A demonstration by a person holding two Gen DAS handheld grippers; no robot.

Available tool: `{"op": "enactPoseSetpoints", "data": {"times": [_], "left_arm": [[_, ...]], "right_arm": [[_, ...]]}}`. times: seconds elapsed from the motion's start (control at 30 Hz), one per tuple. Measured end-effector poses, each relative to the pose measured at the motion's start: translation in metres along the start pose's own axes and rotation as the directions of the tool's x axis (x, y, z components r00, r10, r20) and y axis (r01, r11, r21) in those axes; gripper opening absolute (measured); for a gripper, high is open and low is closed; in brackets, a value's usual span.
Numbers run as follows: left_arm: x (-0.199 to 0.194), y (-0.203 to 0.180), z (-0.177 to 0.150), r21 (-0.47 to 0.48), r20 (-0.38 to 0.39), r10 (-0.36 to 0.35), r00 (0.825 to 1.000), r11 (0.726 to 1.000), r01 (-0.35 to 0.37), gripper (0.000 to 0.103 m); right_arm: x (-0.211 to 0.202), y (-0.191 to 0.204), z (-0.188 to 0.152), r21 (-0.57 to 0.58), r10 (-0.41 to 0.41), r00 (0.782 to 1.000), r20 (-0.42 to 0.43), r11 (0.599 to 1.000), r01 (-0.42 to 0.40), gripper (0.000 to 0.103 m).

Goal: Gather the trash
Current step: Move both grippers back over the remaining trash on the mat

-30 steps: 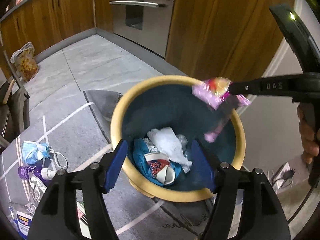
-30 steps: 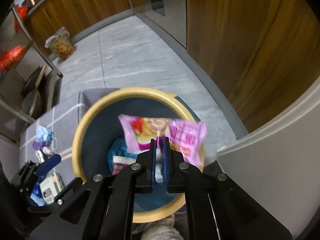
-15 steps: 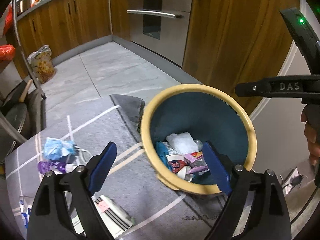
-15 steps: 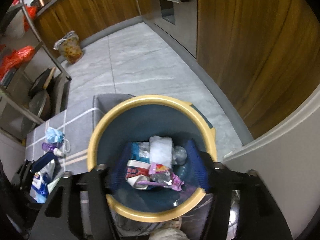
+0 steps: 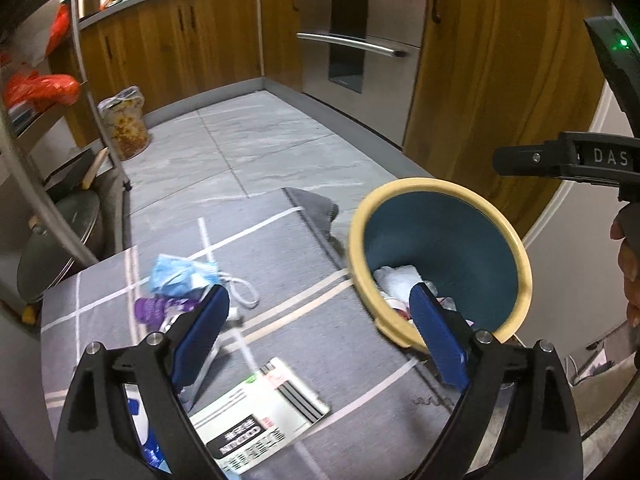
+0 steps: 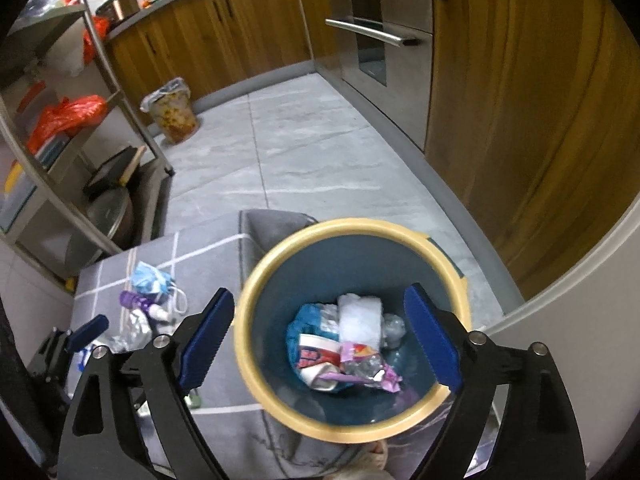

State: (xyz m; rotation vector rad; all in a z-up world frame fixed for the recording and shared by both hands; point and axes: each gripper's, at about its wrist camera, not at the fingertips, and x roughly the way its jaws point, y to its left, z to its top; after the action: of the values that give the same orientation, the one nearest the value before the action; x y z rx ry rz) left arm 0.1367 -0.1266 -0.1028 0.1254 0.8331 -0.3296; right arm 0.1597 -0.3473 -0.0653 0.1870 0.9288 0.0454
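Observation:
A yellow-rimmed blue bin (image 6: 360,227) stands on the grey rug. In it lie a pink candy wrapper (image 6: 360,354), a white tissue (image 6: 360,316) and a red-and-white cup (image 6: 316,356). My right gripper (image 6: 320,296) hovers above the bin, its jaws opening with nothing between them. My left gripper (image 5: 318,300) is left of the bin (image 5: 356,240) above the rug, its jaws also opening and empty. Loose on the rug lie a blue face mask (image 5: 180,274), a purple bottle (image 5: 154,308) and a white printed pack (image 5: 256,412). The right gripper's finger (image 5: 560,160) shows at the right edge.
Wooden cabinets and a steel oven (image 5: 356,40) line the far side. A metal rack (image 6: 60,184) with pots stands at left, and a filled plastic bag (image 5: 124,128) sits on the tiled floor. A white wall (image 6: 580,320) rises right of the bin. A hand (image 5: 628,264) grips the right tool.
The right gripper let go of the pink wrapper, which dropped into the bin. Both grippers opened wide and rose. The left one swung left, off the bin and over the litter.

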Motion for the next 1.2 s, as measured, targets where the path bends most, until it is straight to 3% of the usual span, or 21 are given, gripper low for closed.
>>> {"op": "enactPoseSetpoints", "data": {"times": [0.43, 1.2], "left_arm": [[-0.026, 0.049, -0.018, -0.064, 0.014, 0.083, 0.996, 0.995, -0.082, 0.094], [-0.051, 0.149, -0.053, -0.224, -0.008, 0.192, 0.981, 0.956, -0.189, 0.095]], "right_arm": [[0.0, 0.057, -0.004, -0.08, 0.034, 0.999, 0.003, 0.996, -0.034, 0.089], [0.032, 0.132, -0.016, -0.122, 0.075, 0.996, -0.043, 0.989, -0.08, 0.089]]}}
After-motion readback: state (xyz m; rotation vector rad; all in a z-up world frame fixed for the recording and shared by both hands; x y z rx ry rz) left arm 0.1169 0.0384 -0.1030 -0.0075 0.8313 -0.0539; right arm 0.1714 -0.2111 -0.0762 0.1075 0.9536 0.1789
